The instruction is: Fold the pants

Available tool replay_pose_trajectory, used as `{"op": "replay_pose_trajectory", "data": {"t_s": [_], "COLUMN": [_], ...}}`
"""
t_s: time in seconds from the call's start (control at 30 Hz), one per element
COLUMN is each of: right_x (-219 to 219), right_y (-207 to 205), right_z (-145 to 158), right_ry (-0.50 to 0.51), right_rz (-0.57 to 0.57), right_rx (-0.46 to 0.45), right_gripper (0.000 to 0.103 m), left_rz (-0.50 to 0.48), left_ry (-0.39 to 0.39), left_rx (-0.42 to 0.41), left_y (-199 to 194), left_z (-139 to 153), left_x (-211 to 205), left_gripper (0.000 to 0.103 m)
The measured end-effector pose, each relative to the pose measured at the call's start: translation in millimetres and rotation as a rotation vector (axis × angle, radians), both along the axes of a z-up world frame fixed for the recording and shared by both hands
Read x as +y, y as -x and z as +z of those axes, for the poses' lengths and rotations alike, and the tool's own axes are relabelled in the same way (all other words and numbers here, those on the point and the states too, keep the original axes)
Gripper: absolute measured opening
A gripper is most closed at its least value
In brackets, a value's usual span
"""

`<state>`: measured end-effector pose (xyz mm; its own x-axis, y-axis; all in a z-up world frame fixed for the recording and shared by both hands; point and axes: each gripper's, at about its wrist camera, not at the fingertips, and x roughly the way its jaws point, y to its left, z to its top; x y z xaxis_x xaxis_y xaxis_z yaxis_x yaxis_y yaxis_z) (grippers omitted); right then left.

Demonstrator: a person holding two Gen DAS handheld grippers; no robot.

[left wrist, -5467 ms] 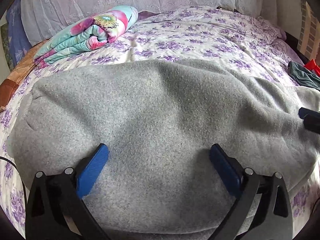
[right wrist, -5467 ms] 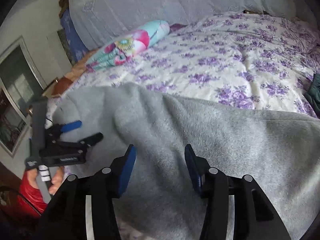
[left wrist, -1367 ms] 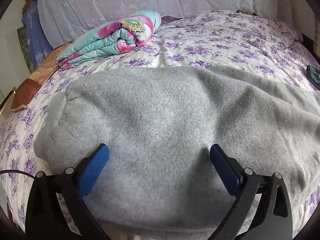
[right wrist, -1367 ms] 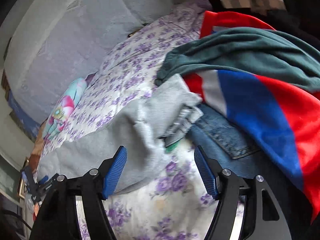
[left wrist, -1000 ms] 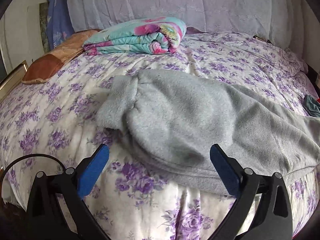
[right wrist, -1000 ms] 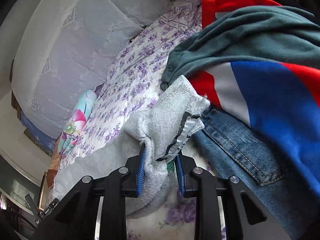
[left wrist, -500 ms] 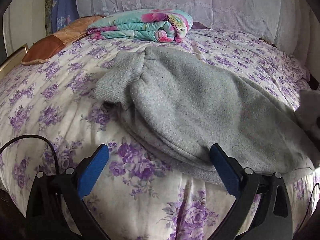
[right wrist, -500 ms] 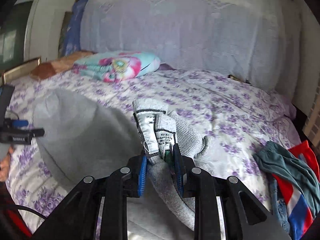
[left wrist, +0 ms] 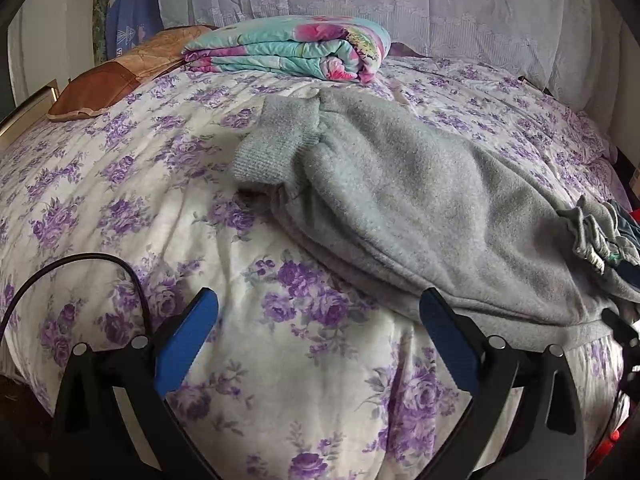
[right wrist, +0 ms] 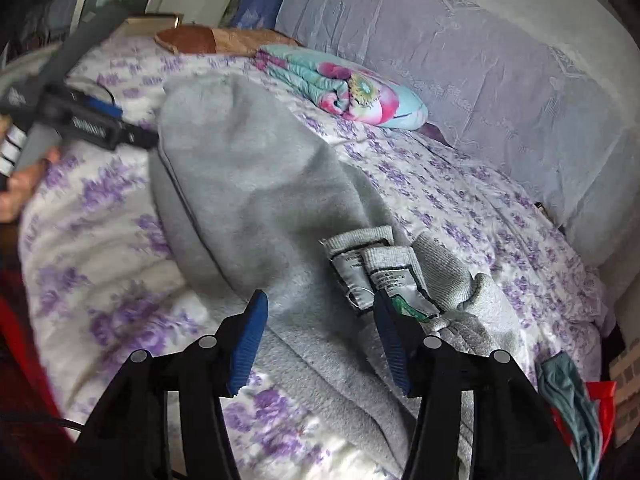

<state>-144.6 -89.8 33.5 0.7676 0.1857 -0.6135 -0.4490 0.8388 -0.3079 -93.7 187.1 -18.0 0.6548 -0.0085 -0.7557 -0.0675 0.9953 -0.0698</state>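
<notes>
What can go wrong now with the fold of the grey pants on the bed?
1. The right gripper is opening, and the waistband lies bunched rather than flat on the grey pants, so the fold may come out crooked.
2. The pants reach the bed's near edge and might slide off.
3. The left gripper, open, holds nothing, so the cuff end could shift.

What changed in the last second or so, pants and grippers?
The right gripper carried the waistband end of the grey pants from beside the clothes pile over onto the legs, and its jaws are now opening, releasing the waistband. The left gripper stayed open, off the cloth. The folded floral blanket has not moved.
</notes>
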Motion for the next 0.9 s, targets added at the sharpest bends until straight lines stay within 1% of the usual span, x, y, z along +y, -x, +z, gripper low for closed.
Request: {"op": "replay_pose_trajectory", "data": {"t_s": [0.07,0.13,0.2,0.23,0.3,0.33,0.37,0.4,0.47,0.5,0.57,0.63,0.67,0.7,0.73,0.77,0.8,0.83,0.9], "right_x": [-22,-45,-59,-62,-60,-58,-54,-50,-50,-55,-68,-80,-81,-78,-73,-71,-70,-71,-78], "right_y": [-8,-27,-52,-65,-89,-86,-80,-76,-75,-72,-64,-61,-65,-74,-85,-84,-80,-79,-72], "right_z": [22,30,17,3,-40,-50,-52,-50,-42,-35,-14,-2,-6,-20,-43,-53,-51,-46,-34], "right_ry": [-0.11,-0.157,-0.167,-0.164,-0.154,-0.174,-0.159,-0.129,-0.125,-0.156,-0.262,-0.336,-0.339,-0.319,-0.291,-0.283,-0.288,-0.293,-0.352], "right_rz": [-0.087,-0.225,-0.302,-0.33,-0.33,-0.329,-0.339,-0.336,-0.316,-0.31,-0.312,-0.345,-0.351,-0.337,-0.319,-0.314,-0.314,-0.317,-0.314], "right_rx": [-0.037,-0.057,-0.011,0.041,0.218,0.188,0.155,0.144,0.148,0.137,0.082,0.029,0.047,0.131,0.235,0.214,0.193,0.204,0.18], "right_gripper": [0.055,0.055,0.055,0.055,0.056,0.057,0.057,0.056,0.055,0.055,0.054,0.054,0.056,0.061,0.063,0.064,0.064,0.064,0.064], "left_rz": [0.015,0.027,0.031,0.032,0.037,0.04,0.043,0.043,0.04,0.037,0.028,0.026,0.025,0.024,0.025,0.027,0.033,0.04,0.043], "left_ry": [0.001,0.007,0.022,0.028,0.038,0.043,0.048,0.053,0.065,0.068,0.061,0.058,0.064,0.07,0.08,0.096,0.121,0.157,0.221], "left_rx": [0.016,0.025,0.026,0.026,0.032,0.035,0.037,0.04,0.045,0.045,0.036,0.035,0.035,0.036,0.04,0.049,0.064,0.079,0.088], "left_y": [-1,-2,-2,-2,-5,-6,-8,-10,-17,-20,-28,-35,-39,-43,-47,-50,-54,-55,-53], "left_z": [-4,-6,-4,-4,-4,-4,-4,-3,-1,0,5,7,8,8,7,5,2,0,1], "left_x": [6,10,11,11,12,13,13,13,12,10,7,3,1,0,0,1,3,6,14], "left_gripper": [0.098,0.098,0.098,0.098,0.098,0.098,0.098,0.098,0.098,0.098,0.098,0.098,0.098,0.098,0.098,0.098,0.098,0.098,0.098]}}
